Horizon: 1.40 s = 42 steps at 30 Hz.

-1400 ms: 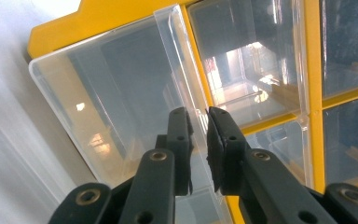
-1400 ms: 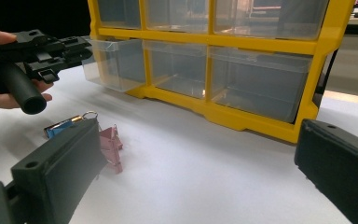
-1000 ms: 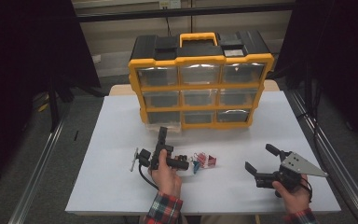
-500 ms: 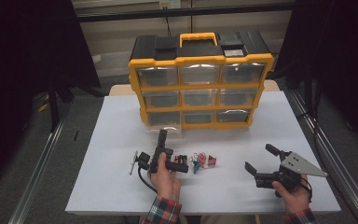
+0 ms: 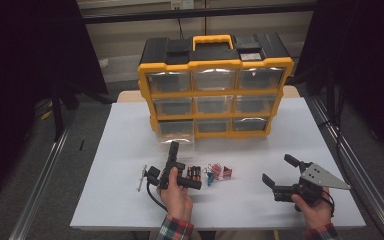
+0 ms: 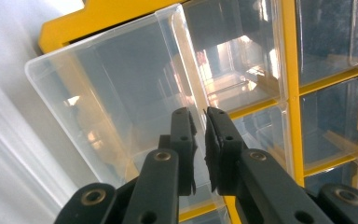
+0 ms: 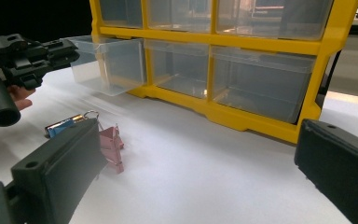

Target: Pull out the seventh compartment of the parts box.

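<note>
A yellow organizer [image 5: 215, 65] with clear drawers stands at the back of the white table. Its bottom-left clear drawer [image 5: 176, 136] is pulled partway out. My left gripper [image 5: 174, 146] points at that drawer. In the left gripper view its jaws [image 6: 199, 126] are closed on the drawer's [image 6: 121, 93] front wall, leaving a thin slit between them. The right gripper view shows the same gripper [image 7: 72, 50] at the drawer's [image 7: 107, 65] front. My right gripper [image 5: 278, 169] rests low at the right, wide open and holding nothing.
Pink binder clips [image 5: 221, 171], a blue clip [image 5: 209, 178] and small batteries [image 5: 194, 173] lie beside the left hand. A thin metal piece [image 5: 141, 178] lies to their left. A pink clip [image 7: 112, 147] sits near my right gripper's left jaw.
</note>
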Motion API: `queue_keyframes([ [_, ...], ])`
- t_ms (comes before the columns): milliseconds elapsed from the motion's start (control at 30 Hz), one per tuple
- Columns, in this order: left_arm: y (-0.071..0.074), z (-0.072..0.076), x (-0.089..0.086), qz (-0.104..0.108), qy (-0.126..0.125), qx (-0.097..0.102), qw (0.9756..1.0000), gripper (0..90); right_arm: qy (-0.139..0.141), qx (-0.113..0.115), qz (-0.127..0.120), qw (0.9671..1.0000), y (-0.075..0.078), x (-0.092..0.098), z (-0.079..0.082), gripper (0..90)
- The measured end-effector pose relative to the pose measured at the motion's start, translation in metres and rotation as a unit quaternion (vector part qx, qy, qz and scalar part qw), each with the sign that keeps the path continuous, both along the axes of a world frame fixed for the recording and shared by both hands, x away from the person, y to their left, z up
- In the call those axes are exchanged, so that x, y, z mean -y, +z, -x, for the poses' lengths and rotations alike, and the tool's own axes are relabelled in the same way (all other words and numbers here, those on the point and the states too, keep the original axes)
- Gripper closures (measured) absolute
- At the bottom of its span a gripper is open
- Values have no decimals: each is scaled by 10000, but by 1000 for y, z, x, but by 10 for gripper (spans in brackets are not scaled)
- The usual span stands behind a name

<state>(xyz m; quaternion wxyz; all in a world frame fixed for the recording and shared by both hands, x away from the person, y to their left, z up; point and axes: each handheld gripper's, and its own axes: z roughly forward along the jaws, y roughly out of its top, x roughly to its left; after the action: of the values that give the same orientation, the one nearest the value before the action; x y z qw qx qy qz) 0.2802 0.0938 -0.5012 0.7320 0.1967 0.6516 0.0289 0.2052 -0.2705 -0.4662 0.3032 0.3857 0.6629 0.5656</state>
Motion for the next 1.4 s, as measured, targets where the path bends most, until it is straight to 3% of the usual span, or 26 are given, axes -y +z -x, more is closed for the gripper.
queue_keyframes([
  [100,-2,2,-2,-90,-40,32,9999,813,-3,-7,3,10000,0,0,0,1],
  [133,0,1,-1,48,45,15,10000,812,-1,-7,6,10000,0,0,0,1],
  [167,-2,2,-2,-176,-64,8,9998,811,-5,5,6,10000,0,0,0,2],
  [200,0,2,-2,-116,-11,-16,9999,808,-4,4,1,10000,0,0,0,1],
  [267,-1,3,-4,-324,-63,25,9995,784,6,7,6,10000,0,0,0,1],
  [300,3,2,-2,-152,55,31,9999,758,3,2,5,10000,0,0,0,2],
  [367,2,3,-6,-484,-72,49,9988,714,0,4,2,10000,0,0,0,1],
  [400,5,2,-6,-366,16,37,9993,695,-4,2,1,10000,0,0,0,2],
  [433,4,5,-9,-713,-143,6,9974,680,-4,-4,21,10000,0,0,0,1],
  [467,6,4,-9,-663,-28,23,9978,658,-3,-9,18,10000,0,0,0,2],
  [600,4,8,-18,-1304,-146,68,9913,556,1,-15,5,10000,0,0,0,2],
  [667,4,8,-20,-1429,-106,66,9897,511,9,-33,3,10000,0,0,0,1],
  [733,4,9,-24,-1848,-265,128,9823,490,14,-43,-3,10000,0,0,0,1],
  [800,8,10,-24,-1901,-249,147,9813,436,-1,-14,-1,10000,0,-1,0,1],
  [833,9,11,-25,-2050,-281,194,9782,413,10,-6,18,10000,0,-1,-1,1],
  [867,12,11,-26,-2256,-302,198,9736,393,18,-24,22,10000,0,0,0,2],
  [900,14,12,-27,-2533,-369,251,9664,373,10,-7,16,10000,0,-1,-1,1],
  [967,18,12,-27,-2727,-388,277,9609,341,10,-7,15,10000,0,-1,-1,2],
  [1000,19,13,-29,-2980,-568,277,9525,323,11,-7,16,10000,0,-1,-1,1],
  [1033,21,12,-28,-3015,-555,289,9514,302,18,-22,24,10000,0,-1,-1,1],
  [1067,22,12,-29,-3138,-606,308,9471,284,12,-24,23,10000,0,-1,-1,1],
  [1100,23,12,-28,-3138,-638,310,9468,264,11,-13,14,10000,0,-1,-1,2],
  [1133,24,11,-29,-3283,-715,314,9413,242,12,-14,18,10000,0,-1,-1,1],
  [1200,26,10,-28,-3392,-863,336,9361,205,15,-21,13,10000,0,-1,-1,2],
  [1333,28,7,-26,-3667,-1222,458,9211,158,18,-29,12,10000,0,-1,-1,1],
  [1400,29,6,-25,-3732,-1424,514,9153,133,18,-33,9,10000,0,-1,-1,2],
])
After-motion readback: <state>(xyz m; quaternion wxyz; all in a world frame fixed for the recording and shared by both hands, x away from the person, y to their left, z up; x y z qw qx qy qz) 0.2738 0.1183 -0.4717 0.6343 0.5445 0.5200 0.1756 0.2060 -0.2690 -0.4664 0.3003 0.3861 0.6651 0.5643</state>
